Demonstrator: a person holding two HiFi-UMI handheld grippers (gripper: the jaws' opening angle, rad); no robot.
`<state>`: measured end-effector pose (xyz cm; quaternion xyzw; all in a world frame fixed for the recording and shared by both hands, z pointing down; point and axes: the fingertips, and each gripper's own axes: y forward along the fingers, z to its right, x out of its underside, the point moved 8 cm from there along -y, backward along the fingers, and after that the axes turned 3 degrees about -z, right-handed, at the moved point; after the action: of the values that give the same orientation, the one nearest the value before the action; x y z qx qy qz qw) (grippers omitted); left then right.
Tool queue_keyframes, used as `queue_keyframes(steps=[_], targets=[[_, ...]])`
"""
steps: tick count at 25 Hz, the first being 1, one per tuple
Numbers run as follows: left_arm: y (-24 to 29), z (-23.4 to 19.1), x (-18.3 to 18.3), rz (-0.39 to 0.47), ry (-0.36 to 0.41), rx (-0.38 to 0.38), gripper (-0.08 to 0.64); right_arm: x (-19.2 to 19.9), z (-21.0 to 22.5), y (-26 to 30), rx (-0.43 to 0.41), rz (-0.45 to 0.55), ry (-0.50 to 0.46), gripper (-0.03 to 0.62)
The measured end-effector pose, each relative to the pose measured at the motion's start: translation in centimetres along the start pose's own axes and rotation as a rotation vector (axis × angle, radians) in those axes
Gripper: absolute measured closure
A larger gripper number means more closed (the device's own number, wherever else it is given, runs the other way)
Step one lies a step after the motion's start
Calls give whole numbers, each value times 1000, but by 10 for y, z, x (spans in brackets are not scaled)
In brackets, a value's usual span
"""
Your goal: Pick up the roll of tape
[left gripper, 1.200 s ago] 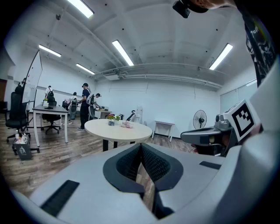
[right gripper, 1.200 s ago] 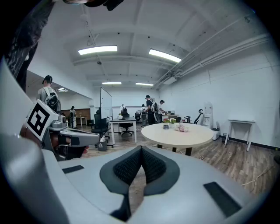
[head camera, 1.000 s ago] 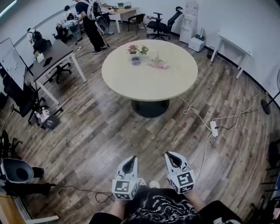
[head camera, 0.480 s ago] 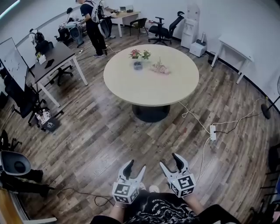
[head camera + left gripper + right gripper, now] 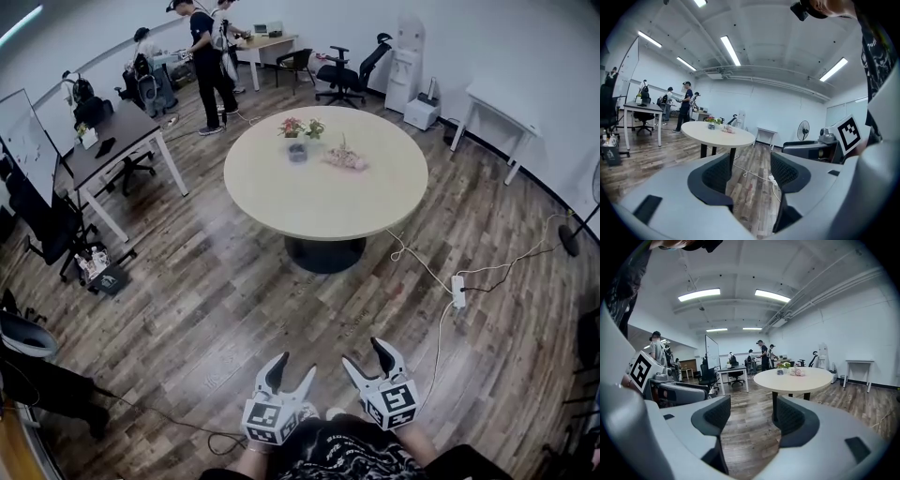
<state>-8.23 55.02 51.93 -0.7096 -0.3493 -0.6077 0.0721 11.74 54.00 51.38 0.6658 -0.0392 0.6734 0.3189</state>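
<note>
Fingers of the left gripper (image 5: 292, 367) and of the right gripper (image 5: 365, 354) are observed opening, with nothing between them. Both grippers are held low over the wooden floor (image 5: 216, 281), well apart from the round desk (image 5: 319, 202). Near the desk's far edge small items (image 5: 297, 153) are grouped. The roll of tape cannot be singled out among them.

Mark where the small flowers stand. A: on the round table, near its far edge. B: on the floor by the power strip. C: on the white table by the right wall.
A: the flowers sit on the round table toward its far side, next to a pinkish bunch.
</note>
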Motion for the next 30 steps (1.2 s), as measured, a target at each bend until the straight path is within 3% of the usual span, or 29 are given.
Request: queue_keyframes(steps=[5, 12, 14, 30], targets=[[-2, -19, 4, -15, 5, 22, 274, 3, -11, 17, -31, 2, 12, 295], [10, -42, 0, -13, -9, -21, 297, -5, 4, 41, 9, 38, 75, 317], [24, -50, -2, -10, 0, -36, 302, -9, 17, 53, 16, 61, 95, 350], [195, -111, -91, 25, -23, -169, 302, -94, 167, 205, -93, 51, -23, 347]])
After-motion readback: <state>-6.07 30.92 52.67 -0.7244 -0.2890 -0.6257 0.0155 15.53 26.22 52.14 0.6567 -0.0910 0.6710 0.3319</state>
